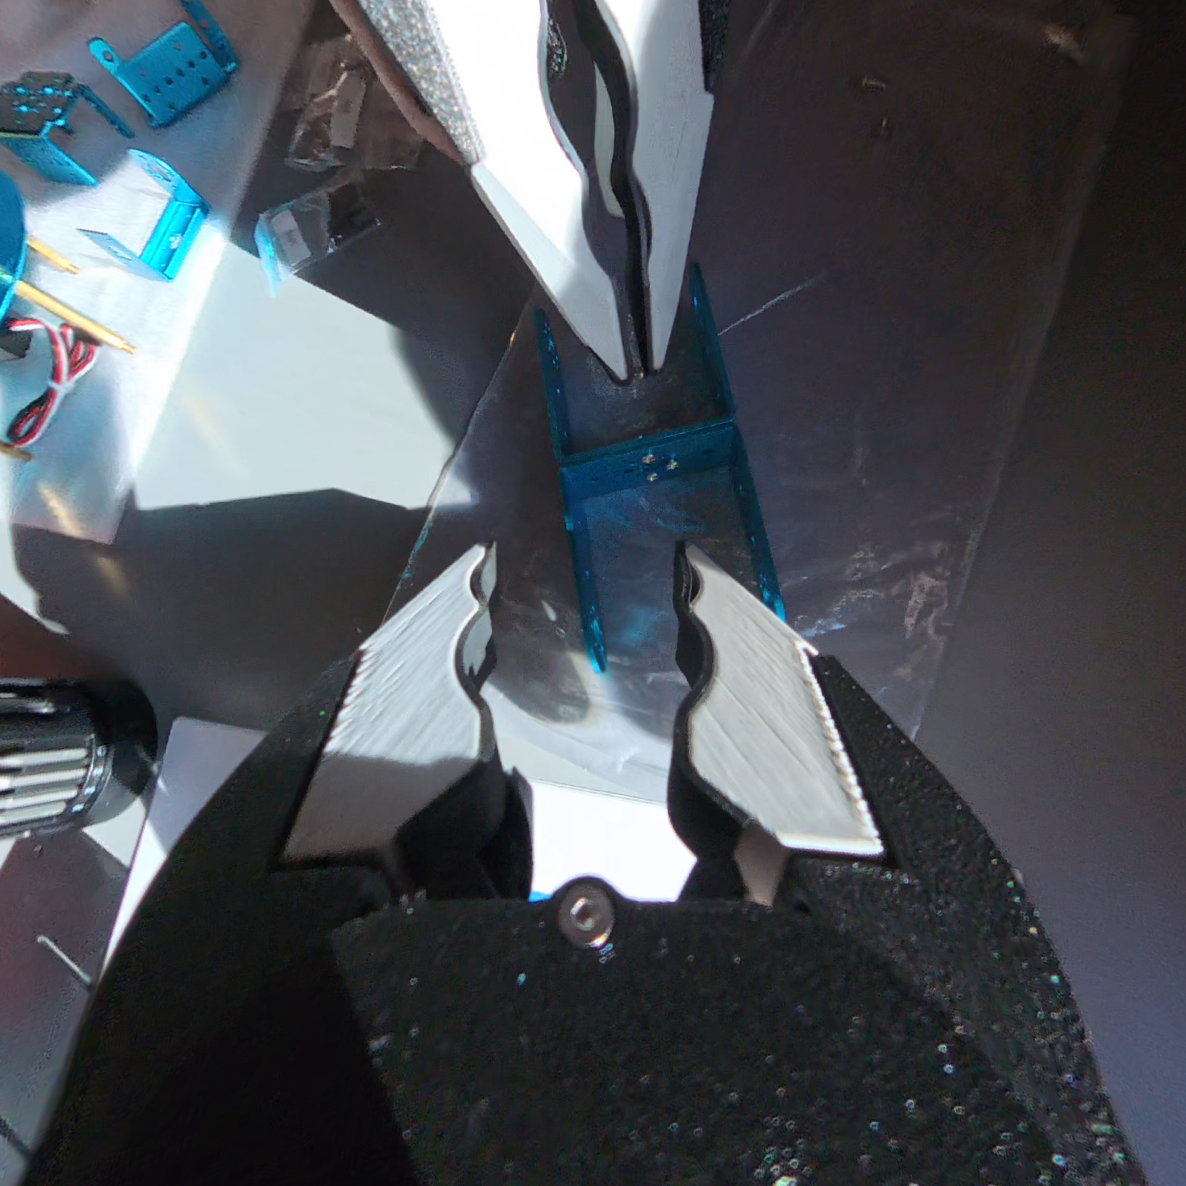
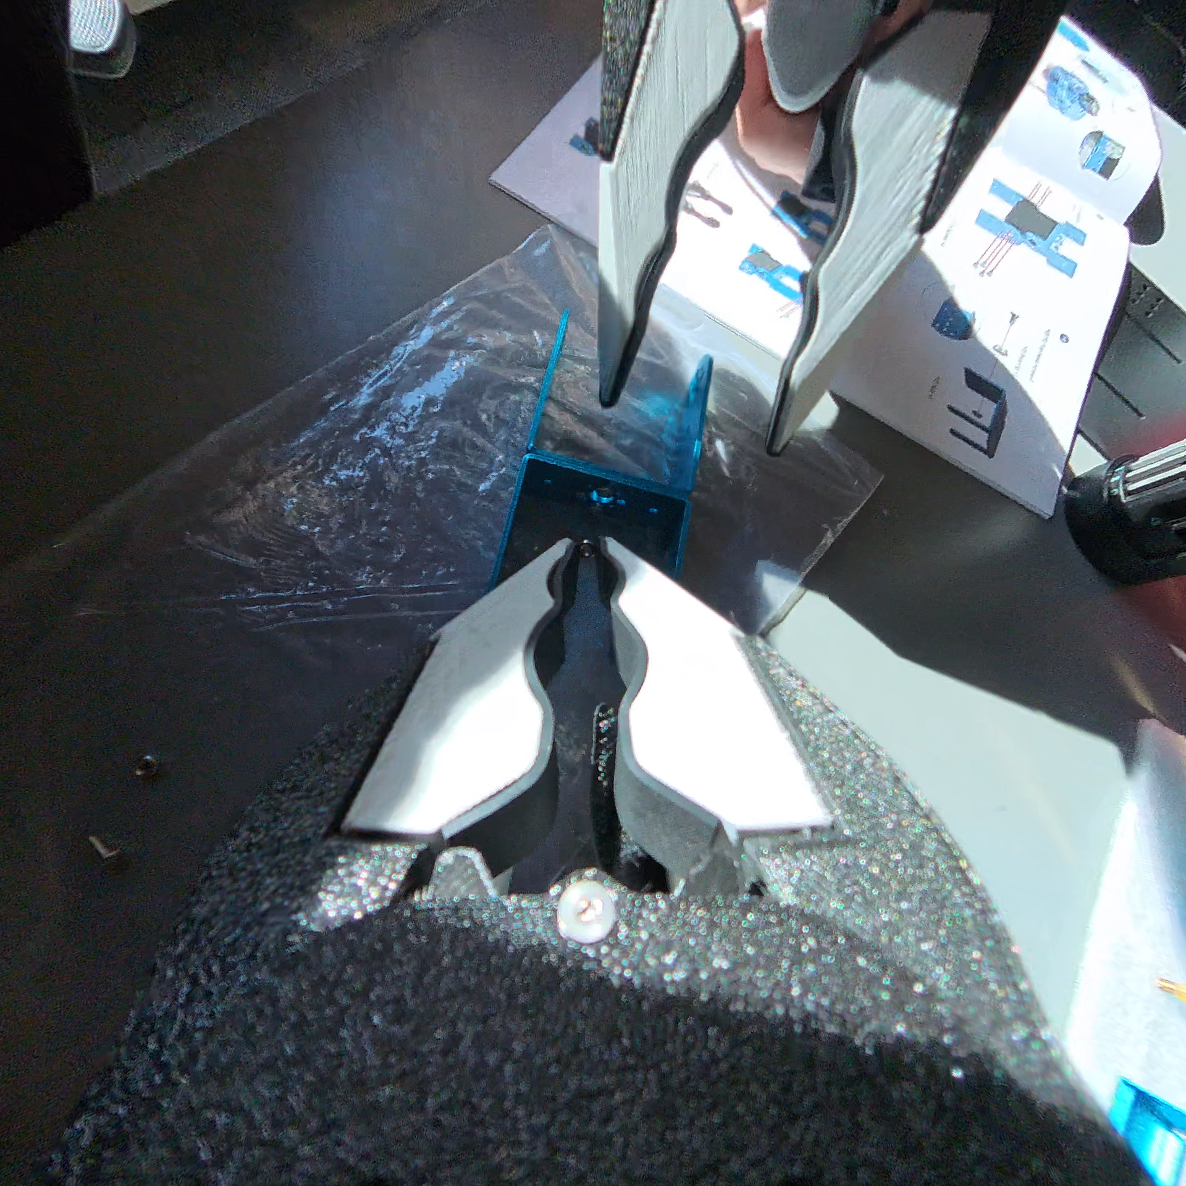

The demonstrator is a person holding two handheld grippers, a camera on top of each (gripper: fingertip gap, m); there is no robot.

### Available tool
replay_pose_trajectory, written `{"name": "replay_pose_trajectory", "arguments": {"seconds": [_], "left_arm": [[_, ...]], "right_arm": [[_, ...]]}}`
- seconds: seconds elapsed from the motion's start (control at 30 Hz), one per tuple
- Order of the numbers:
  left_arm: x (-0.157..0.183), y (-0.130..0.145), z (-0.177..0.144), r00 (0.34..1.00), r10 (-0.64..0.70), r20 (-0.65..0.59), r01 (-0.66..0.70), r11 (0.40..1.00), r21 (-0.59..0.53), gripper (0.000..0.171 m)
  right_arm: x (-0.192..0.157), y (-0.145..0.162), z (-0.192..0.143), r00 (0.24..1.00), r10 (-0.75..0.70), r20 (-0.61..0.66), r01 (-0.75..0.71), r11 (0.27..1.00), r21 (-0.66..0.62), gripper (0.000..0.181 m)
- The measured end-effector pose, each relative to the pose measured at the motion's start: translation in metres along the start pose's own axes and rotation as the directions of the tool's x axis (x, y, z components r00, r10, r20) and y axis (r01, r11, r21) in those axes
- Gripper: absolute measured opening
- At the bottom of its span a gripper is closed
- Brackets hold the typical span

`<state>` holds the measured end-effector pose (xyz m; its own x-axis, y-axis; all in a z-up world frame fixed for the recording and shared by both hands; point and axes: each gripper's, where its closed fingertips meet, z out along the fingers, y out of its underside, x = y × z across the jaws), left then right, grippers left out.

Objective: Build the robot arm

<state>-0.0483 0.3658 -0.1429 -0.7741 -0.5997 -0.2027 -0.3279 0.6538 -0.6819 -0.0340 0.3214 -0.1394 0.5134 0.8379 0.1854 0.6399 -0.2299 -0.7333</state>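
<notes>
One dark table (image 2: 257,257) carries a clear plastic bag (image 2: 359,462), and on it lies the blue bracket (image 1: 648,465), H-shaped. I see my left gripper (image 1: 587,558) wide open, empty, straddling one side wall at the bracket's end; contact unclear. Right gripper (image 2: 587,545) is nearly closed between the opposite walls, just beside the cross plate, apparently pinching a small dark screw (image 2: 585,549).
</notes>
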Motion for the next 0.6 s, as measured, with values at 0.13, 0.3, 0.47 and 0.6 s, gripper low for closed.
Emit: {"name": "replay_pose_trajectory", "arguments": {"seconds": [0.13,0.3,0.47,0.6], "left_arm": [[0.001,-0.003,0.018,0.997,0.058,-0.054,-0.058,0.998,0.01,0.054],[0.001,-0.012,0.017,0.994,0.07,-0.082,-0.064,0.995,0.077,0.055],[-0.007,-0.018,0.017,0.997,0.067,-0.047,-0.061,0.991,0.117,0.054],[0.0,-0.014,0.018,0.995,0.073,-0.065,-0.065,0.991,0.12,0.054]], "right_arm": [[0.001,0.007,0.008,0.993,0.113,0.032,-0.112,0.993,-0.043,0.006],[-0.003,0.001,0.011,0.971,0.219,0.098,-0.215,0.975,-0.046,0.005],[0.0,-0.001,0.015,0.96,0.257,0.112,-0.255,0.966,-0.037,0.005],[0.001,-0.002,0.016,0.924,0.362,0.124,-0.358,0.932,-0.055,0.005]]}}
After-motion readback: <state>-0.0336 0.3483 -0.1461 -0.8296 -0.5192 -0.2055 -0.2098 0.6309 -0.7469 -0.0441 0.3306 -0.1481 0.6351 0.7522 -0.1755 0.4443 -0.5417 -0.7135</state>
